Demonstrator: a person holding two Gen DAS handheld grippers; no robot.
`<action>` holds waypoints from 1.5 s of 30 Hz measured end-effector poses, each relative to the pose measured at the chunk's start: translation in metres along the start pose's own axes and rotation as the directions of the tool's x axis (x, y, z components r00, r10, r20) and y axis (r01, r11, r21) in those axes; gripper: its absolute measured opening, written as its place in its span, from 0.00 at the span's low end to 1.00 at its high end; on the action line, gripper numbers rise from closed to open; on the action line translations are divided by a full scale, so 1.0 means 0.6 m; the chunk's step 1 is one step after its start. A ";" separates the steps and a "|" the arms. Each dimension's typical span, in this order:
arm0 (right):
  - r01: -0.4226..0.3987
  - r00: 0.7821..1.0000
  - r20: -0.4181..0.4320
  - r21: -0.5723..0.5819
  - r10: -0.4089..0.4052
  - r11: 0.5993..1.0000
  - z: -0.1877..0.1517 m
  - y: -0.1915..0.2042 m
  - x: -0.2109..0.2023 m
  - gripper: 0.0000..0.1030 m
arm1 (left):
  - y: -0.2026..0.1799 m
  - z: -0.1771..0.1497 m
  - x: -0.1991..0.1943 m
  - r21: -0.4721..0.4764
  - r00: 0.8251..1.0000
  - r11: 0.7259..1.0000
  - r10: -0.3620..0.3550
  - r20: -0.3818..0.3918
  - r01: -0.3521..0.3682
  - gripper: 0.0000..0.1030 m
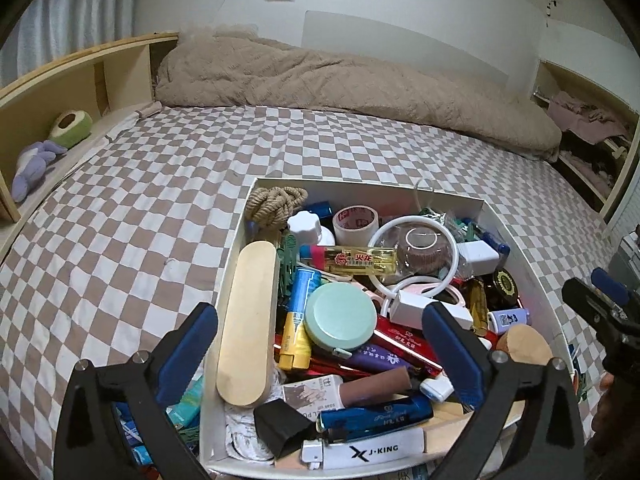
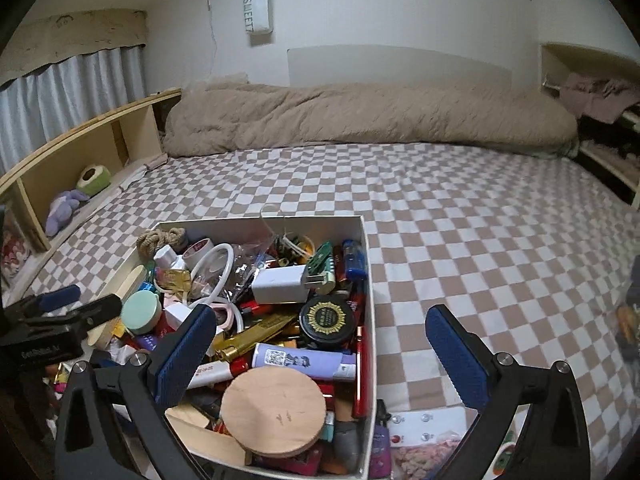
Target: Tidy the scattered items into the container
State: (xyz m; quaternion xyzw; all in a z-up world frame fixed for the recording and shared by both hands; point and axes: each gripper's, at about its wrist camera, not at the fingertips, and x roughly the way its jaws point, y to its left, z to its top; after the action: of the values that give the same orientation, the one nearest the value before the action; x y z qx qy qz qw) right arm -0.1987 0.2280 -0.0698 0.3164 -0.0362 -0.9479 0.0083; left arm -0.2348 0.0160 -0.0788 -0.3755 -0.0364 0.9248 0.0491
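Two grippers, left [image 1: 320,344] and right [image 2: 320,354], spread wide, nothing held. Box [image 2: 370,320] on bed, crammed full, directly below left, at ten o'clock of right. Judged between picks. Strays remaining: packets [image 2: 424,440] at six o'clock, outside box wall. Next: lower right, clamp one, lift over rim

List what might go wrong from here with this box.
1. The white box is heaped; the long wooden piece leans on its wall and could tip out.
2. Small items lie outside by its near corner, easy to miss.
3. More drops may bury the round wooden disc.
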 end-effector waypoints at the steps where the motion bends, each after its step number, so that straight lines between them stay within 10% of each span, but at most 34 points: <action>1: 0.004 1.000 0.000 -0.003 -0.004 1.000 -0.001 0.000 -0.003 1.00 | 0.000 0.000 -0.002 0.000 1.000 1.000 -0.002 0.001 0.002 1.00; 26: 0.051 0.984 0.176 -0.108 -0.031 0.993 0.014 0.040 -0.164 1.00 | -0.015 0.004 -0.170 0.075 0.983 0.997 0.012 0.185 -0.027 1.00; 45: 0.045 0.964 0.266 -0.113 -0.013 0.993 0.017 0.035 -0.230 1.00 | -0.032 -0.004 -0.300 0.137 0.926 0.990 -0.034 0.375 -0.019 1.00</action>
State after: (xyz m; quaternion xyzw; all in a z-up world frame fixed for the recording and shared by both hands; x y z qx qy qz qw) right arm -0.0946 0.2128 0.0229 0.1864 0.0236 -0.9822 0.0082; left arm -0.1034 0.0138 0.0457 -0.1866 0.0175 0.9798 0.0704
